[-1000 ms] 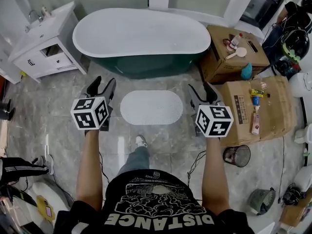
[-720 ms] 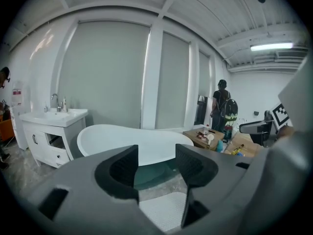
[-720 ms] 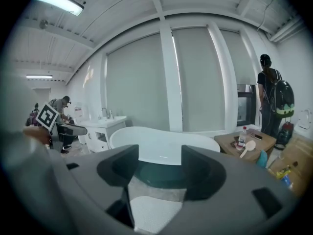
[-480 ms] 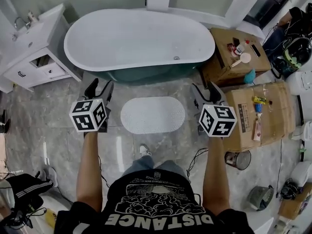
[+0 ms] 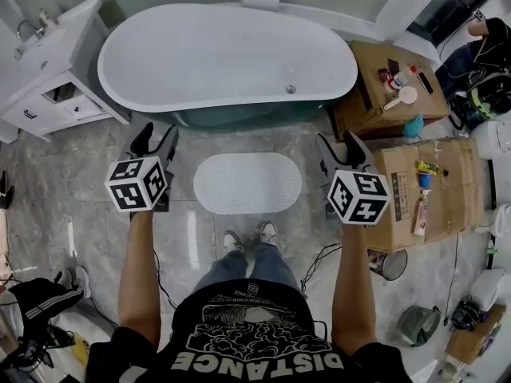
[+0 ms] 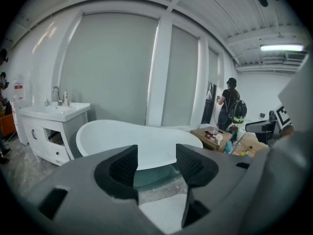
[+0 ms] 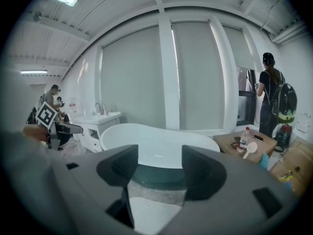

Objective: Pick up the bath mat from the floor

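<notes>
A white oval bath mat (image 5: 247,183) lies flat on the grey floor in front of the bathtub (image 5: 227,62). It also shows low in the left gripper view, bath mat (image 6: 164,212), and in the right gripper view, bath mat (image 7: 151,214). My left gripper (image 5: 154,142) hangs in the air to the left of the mat, open, nothing between its jaws. My right gripper (image 5: 342,152) hangs to the mat's right, open and empty as well. The person's shoes (image 5: 249,236) stand just short of the mat's near edge.
A white vanity with a sink (image 5: 48,62) stands at the left. Cardboard boxes (image 5: 415,182) with small items stand at the right, a wire bin (image 5: 389,263) near them. A person with a backpack (image 7: 274,102) stands by the far right.
The person has stepped forward: the tub and mat have come nearer, and both shoes now stand together by the mat. Both grippers stay raised on either side of the mat.
</notes>
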The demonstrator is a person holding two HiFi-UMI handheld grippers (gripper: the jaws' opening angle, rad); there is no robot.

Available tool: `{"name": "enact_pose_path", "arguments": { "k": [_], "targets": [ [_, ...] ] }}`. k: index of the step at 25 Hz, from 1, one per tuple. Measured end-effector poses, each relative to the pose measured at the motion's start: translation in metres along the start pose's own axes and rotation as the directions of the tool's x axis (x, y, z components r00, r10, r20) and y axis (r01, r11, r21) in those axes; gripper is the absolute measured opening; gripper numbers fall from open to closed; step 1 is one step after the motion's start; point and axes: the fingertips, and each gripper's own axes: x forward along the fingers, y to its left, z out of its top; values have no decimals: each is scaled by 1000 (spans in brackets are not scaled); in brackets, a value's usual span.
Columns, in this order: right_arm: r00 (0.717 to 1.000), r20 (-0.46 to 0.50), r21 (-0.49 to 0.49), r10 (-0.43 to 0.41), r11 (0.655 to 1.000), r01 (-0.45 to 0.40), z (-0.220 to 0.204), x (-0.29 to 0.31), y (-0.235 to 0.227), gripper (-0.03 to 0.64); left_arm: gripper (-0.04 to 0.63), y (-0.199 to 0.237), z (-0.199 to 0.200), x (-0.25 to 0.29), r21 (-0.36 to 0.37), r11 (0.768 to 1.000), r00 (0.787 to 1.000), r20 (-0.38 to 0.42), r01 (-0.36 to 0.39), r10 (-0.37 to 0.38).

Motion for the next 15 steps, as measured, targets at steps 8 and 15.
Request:
{"name": "enact_pose_path", "arguments": {
  "k": [8, 15],
  "targets": [
    [998, -58, 14, 27, 1000, -26, -39, 30, -35, 282, 253, -3, -33, 30, -15, 999, 998, -46, -36, 36],
    [989, -140, 11, 46, 999, -45, -93, 54, -56, 282, 255, -4, -85, 55, -21, 998, 992, -113, -52, 49]
  ]
}}
